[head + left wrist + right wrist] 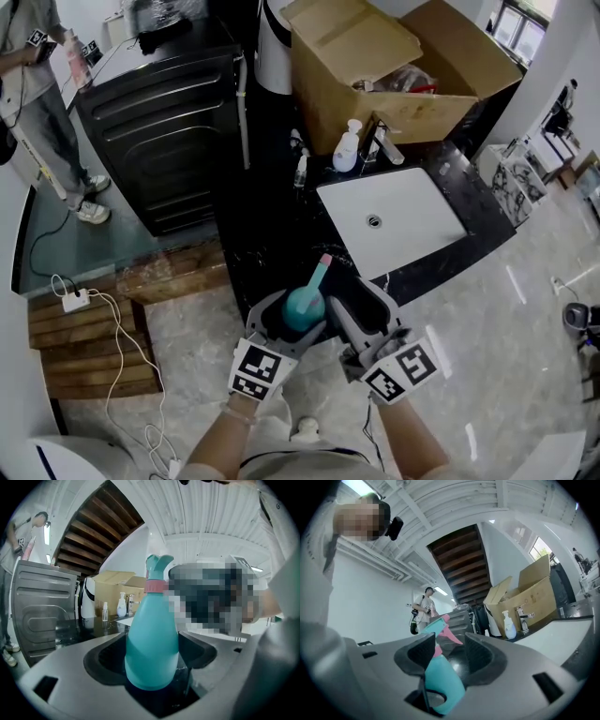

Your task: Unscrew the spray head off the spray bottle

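One teal spray bottle (151, 639), pink-collared, stands upright, spray head (158, 566) topmost; left gripper (151, 654) clamps its body, right gripper (450, 649) gapes loosely around it.

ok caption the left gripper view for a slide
teal spray bottle held in the jaws of the left gripper, spray head on, cardboard box behind

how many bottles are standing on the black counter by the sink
2: a white pump bottle beside the faucet, and a small clear spray bottle just left of it. The cardboard box may hide more.
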